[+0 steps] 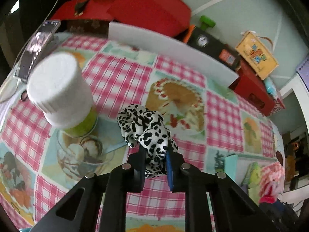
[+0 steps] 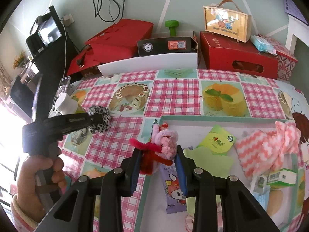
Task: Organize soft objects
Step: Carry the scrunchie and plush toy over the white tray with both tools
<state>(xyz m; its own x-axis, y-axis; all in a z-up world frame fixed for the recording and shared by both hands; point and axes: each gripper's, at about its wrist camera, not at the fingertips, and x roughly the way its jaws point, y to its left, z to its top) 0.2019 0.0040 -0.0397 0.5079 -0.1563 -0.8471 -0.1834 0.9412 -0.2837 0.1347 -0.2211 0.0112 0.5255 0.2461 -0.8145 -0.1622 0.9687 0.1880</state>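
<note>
A black-and-white spotted scrunchie is pinched between the pads of my left gripper, which is shut on it just above the checked tablecloth. The right wrist view shows the same left gripper from the side, held by a hand, with the scrunchie at its tip. My right gripper is shut on a pink and red pipe-cleaner flower, over the left edge of a shallow green-rimmed tray.
A white-capped jar stands close left of the scrunchie. The tray holds a pink-and-white striped cloth, green packets, a purple cartoon packet and a small carton. Red boxes, a black box and a white board line the far edge.
</note>
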